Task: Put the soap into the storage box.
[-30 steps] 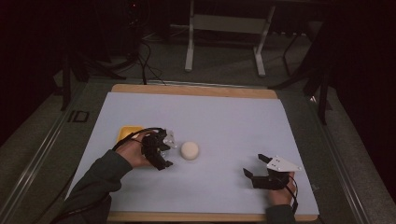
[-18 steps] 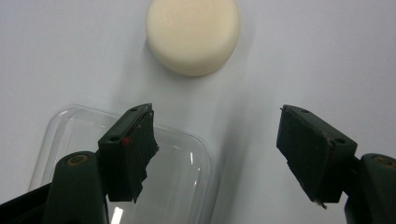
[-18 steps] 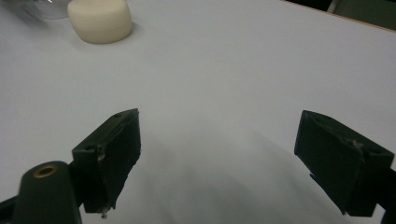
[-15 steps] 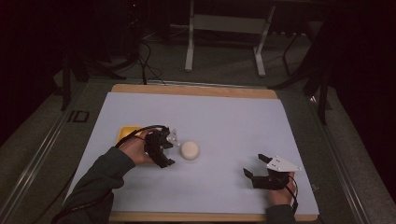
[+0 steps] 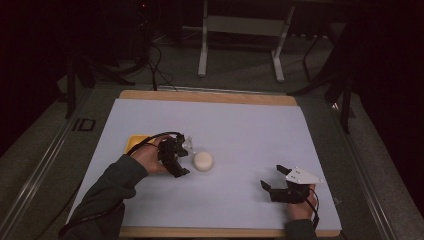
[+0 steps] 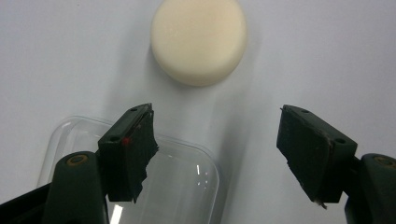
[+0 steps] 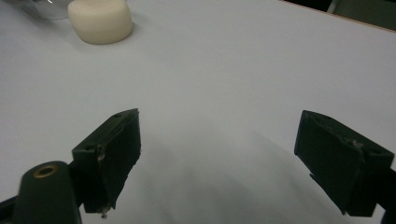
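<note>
A cream round puck (image 5: pixel 203 161) lies on the white table sheet (image 5: pixel 235 130), left of the middle. My left gripper (image 5: pixel 181 159) hovers just to its left, open, with nothing between its fingers. In the left gripper view the puck (image 6: pixel 199 40) sits ahead of the open gripper (image 6: pixel 217 140), and a clear plastic lid (image 6: pixel 173 177) lies under the left jaw. The clear lid (image 5: pixel 188 145) also glints beside the gripper in the high view. My right gripper (image 5: pixel 271 178) rests open near the front right of the table. In the right gripper view the puck (image 7: pixel 100 21) is far off at the upper left of the open gripper (image 7: pixel 219 154).
A yellow tray (image 5: pixel 135 143) lies behind the left hand, partly hidden by it. The table's wooden edge (image 5: pixel 210 96) runs along the back. Beyond it stand a white frame's legs (image 5: pixel 202 50) and loose cables on a dark floor.
The left gripper has shifted slightly toward the puck and the clear lid. The right gripper has stayed still.
</note>
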A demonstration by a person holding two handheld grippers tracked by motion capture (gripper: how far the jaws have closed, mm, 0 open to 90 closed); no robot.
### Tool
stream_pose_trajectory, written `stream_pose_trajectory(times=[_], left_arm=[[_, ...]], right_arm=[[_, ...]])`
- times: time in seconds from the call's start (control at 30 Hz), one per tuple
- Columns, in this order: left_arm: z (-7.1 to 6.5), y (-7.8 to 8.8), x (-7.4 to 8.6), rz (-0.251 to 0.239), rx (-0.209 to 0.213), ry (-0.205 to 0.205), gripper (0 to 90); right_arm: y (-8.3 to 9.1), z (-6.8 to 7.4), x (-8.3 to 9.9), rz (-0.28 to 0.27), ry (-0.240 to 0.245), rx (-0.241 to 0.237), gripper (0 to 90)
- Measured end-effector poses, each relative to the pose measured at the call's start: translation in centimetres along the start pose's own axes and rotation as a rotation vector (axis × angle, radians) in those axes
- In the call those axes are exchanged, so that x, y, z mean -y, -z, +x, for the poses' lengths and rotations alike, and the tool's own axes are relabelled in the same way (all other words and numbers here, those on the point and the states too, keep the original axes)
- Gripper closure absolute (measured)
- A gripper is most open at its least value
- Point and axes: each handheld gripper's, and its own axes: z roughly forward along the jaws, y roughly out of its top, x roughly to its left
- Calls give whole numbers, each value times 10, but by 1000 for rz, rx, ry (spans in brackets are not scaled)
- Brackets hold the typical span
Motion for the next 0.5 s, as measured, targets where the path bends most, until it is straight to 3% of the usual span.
stream_pose_trajectory(times=[0.5], left_arm=[[5,-4,-9,10,5,-6,279]], right_arm=[[0,0,0,0,0,0,144]])
